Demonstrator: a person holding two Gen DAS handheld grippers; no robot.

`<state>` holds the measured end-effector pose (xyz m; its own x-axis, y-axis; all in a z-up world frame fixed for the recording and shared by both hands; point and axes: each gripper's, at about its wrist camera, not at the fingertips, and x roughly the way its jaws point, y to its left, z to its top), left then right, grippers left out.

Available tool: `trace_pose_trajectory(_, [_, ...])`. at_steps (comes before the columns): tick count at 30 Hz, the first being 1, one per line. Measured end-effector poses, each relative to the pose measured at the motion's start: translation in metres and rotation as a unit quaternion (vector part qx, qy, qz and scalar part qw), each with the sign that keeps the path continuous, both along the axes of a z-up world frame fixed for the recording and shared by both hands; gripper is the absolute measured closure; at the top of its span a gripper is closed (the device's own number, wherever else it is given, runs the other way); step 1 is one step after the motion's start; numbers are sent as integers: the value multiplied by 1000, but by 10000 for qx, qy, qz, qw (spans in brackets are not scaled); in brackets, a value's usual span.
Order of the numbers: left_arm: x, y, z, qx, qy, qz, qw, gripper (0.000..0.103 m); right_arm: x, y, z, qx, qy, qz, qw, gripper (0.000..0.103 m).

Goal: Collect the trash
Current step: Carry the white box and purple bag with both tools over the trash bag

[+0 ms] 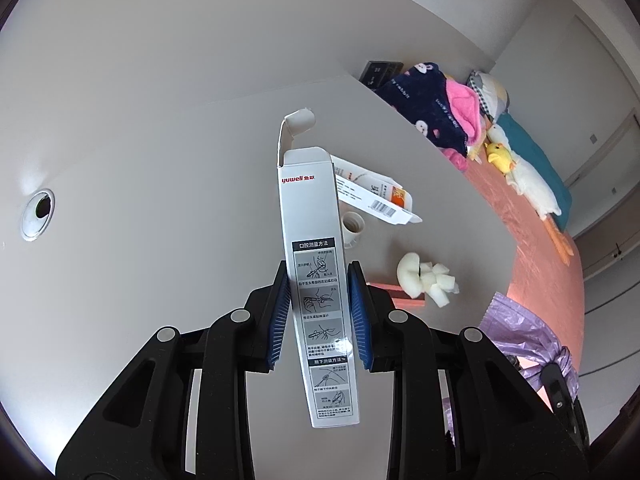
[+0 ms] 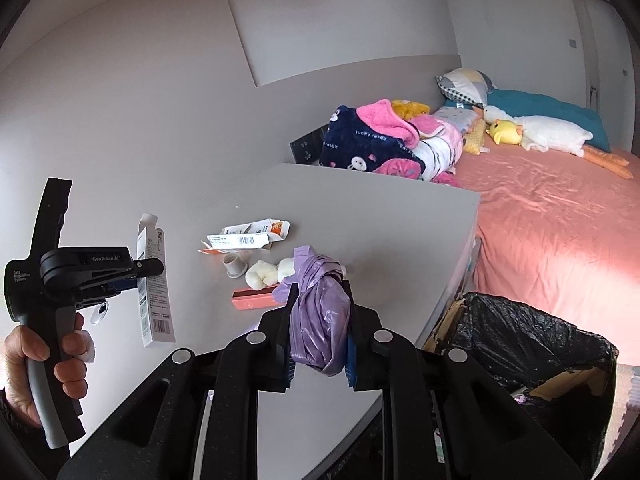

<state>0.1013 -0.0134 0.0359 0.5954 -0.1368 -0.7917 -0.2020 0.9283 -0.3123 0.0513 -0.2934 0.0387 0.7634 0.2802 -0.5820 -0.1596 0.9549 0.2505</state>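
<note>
Your left tongs clamp a tall white carton by its narrow sides, lifted clear of the desk; light, hollow card, it likely crushes if squeezed harder, so grip mid-length as now. Your right tongs pinch a crumpled purple bag, soft and slippery. Beyond the tongs, a flattened box, a small cup, foam scraps and a pink block remain on the desk. The black-lined bin waits right of the right tongs, nothing blocking it.
</note>
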Motion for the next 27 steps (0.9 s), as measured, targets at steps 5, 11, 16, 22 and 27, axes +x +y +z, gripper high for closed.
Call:
trace_pose_trajectory(5, [-14, -18, 1, 39, -64, -212, 9997, 75, -16, -14, 6, -48, -57, -170, 9998, 83])
trace_pose_trajectory(11, [-26, -39, -1, 8, -110, -458, 9989, 75, -35, -33, 9, -67, -108, -399, 9991, 83])
trace_pose_trajectory(16, [-36, -64, 1, 33, -176, -771, 9969, 75, -53, -53, 8, -78, -138, -630, 9979, 83])
trace_pose_trajectory(22, [-47, -98, 2, 93, -272, -1132, 9932, 75, -70, -77, 8, -121, -170, -913, 9956, 83])
trace_pose_trajectory(27, [-50, -124, -1, 68, -273, -1402, 9897, 75, -81, -95, 8, -121, -192, -1136, 9933, 83])
